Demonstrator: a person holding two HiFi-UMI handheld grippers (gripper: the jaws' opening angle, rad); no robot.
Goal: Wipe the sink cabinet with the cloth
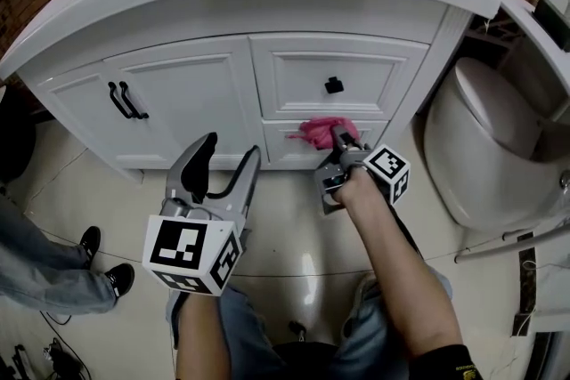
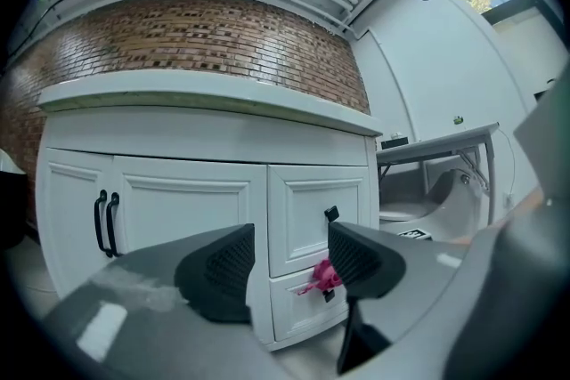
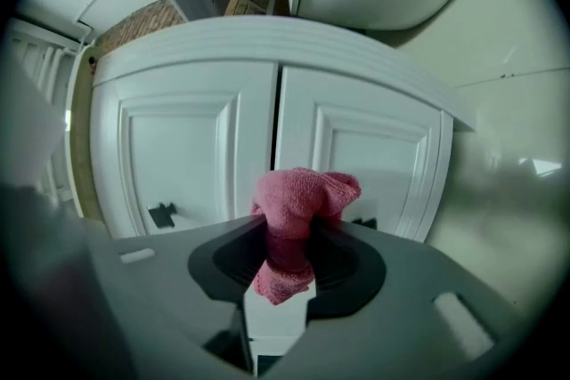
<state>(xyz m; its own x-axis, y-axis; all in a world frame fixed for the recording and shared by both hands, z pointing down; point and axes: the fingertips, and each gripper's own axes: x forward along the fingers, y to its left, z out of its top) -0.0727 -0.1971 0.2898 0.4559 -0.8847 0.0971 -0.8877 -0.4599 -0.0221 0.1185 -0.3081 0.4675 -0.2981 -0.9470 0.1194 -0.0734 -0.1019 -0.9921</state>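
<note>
The cloth [image 1: 318, 131] before the sink cabinet's [image 1: 205, 93] lower drawer [image 1: 285, 144]
The toilet [image 1: 481, 147] stands right of it; the left gripper [image 1: 230, 147] left of the right gripper [image 1: 341, 140].

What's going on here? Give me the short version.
A person kneeling on the floor holds a two-jaw gripper in each hand in front of the white panelled sink cabinet. The right gripper is shut on a crumpled pink cloth and holds it up at the cabinet's lower drawer front, next to that drawer's black knob. The left gripper is open with nothing between its jaws, held back from the cabinet and pointed toward it.
</note>
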